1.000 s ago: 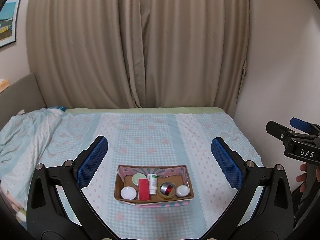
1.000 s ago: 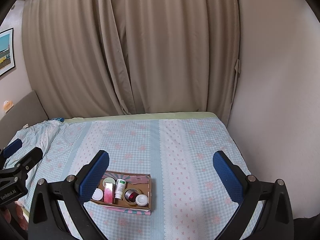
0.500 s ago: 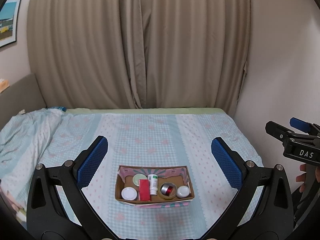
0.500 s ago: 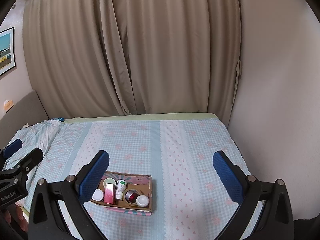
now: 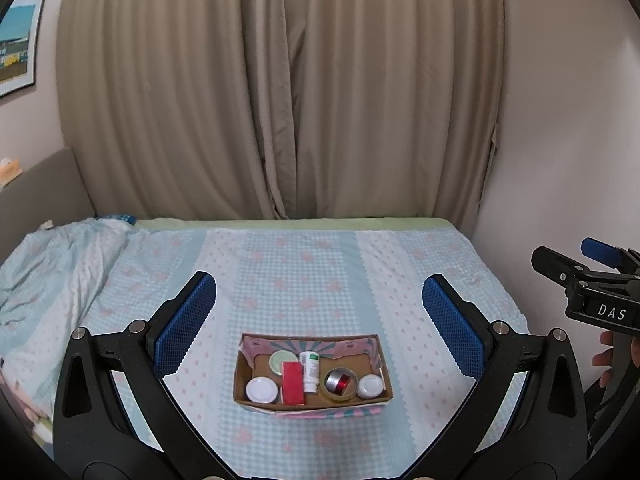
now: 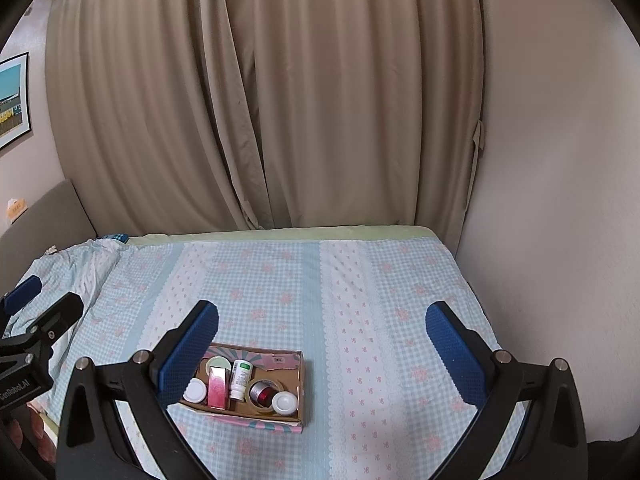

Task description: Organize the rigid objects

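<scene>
2 hand-held grippers (image 5: pixel 319 320) (image 6: pixel 322 338) spread wide, box (image 5: pixel 256 396) on bed (image 5: pixel 304 264)

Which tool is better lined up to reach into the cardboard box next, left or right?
Left, probably. The cardboard box sits centred between the left tool fingers; for the right tool it lies off under the left finger. Both are open.

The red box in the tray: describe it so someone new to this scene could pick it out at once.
On the checked bedspread sits an open cardboard box holding small toiletries. Inside, left of centre, the red box lies between a white-lidded jar and a white bottle. It is the only flat-sided, rectangular item there; its neighbours are all round.
</scene>
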The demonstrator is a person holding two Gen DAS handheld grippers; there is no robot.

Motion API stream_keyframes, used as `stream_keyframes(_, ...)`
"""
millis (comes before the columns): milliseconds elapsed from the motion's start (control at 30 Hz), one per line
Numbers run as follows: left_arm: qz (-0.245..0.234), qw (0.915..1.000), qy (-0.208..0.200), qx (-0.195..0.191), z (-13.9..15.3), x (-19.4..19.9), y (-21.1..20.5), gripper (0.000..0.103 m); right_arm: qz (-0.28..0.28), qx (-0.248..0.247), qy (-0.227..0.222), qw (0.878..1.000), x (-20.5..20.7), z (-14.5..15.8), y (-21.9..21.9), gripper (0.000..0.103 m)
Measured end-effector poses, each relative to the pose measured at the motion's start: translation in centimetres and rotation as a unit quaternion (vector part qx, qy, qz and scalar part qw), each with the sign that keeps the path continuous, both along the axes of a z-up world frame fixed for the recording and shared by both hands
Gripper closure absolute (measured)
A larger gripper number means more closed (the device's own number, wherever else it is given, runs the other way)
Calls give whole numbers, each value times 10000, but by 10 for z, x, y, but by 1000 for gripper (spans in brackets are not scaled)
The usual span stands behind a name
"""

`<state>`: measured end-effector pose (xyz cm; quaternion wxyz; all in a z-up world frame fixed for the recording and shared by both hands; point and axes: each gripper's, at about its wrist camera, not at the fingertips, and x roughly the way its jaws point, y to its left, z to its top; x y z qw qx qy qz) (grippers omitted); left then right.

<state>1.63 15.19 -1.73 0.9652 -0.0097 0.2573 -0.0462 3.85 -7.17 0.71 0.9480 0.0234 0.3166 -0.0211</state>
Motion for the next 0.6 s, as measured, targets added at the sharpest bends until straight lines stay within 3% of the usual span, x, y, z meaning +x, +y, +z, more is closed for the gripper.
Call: stream_keyframes(600,144,9995,-258,-72,-3,7,2,0,60,-22,-35,10000,6,-7,-7,0)
